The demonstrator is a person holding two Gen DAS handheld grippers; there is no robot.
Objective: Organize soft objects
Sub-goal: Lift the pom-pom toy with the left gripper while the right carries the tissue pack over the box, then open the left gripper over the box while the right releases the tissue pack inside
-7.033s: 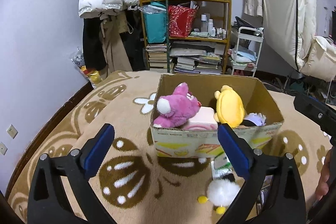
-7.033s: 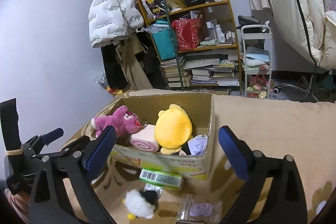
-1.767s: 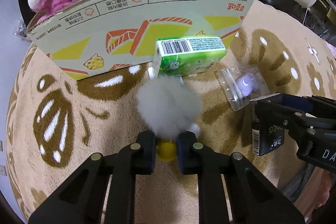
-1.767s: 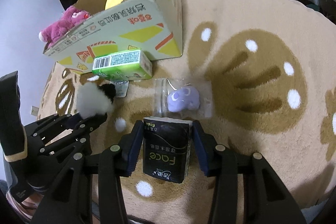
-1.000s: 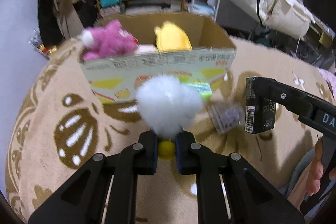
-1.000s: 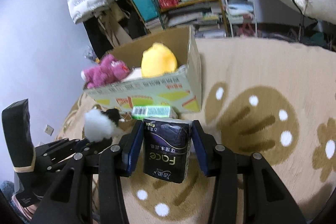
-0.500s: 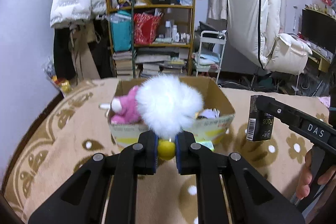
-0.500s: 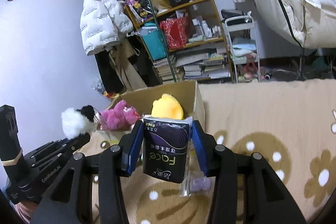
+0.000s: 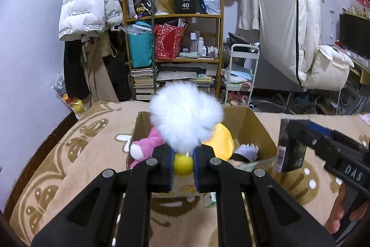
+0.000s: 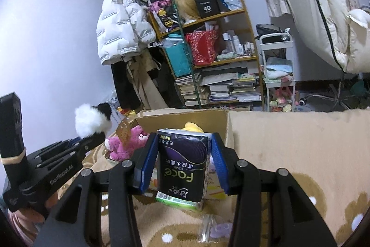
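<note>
1. Carpet [image 9: 69, 168] with a tan and brown pattern covers the floor, and an open cardboard box [image 9: 259, 129] stands on it in front of a cluttered wooden shelf [image 9: 175, 15].
2. The left gripper [image 9: 183, 162] is clamped on the yellow foot of a fluffy white plush [image 9: 186, 118], which is held up in the air just in front of the box; from the right wrist view the plush [image 10: 91, 118] shows a black part at its far end.
3. The right gripper [image 10: 182, 161] is closed on a black tissue pack [image 10: 182, 166], its blue pads pressing both sides, and the pack is off the carpet near the box's front wall.
4. Inside the box lie a pink plush [image 9: 148, 142], a yellow plush [image 9: 222, 138] and a small lilac item [image 9: 247, 149].
5. On the carpet before the box rest a green packet [image 10: 175, 200] and a clear bag [image 10: 215, 230] with a lilac thing in it.
6. A person's fingers [image 9: 340, 212] show at the right gripper's handle.
</note>
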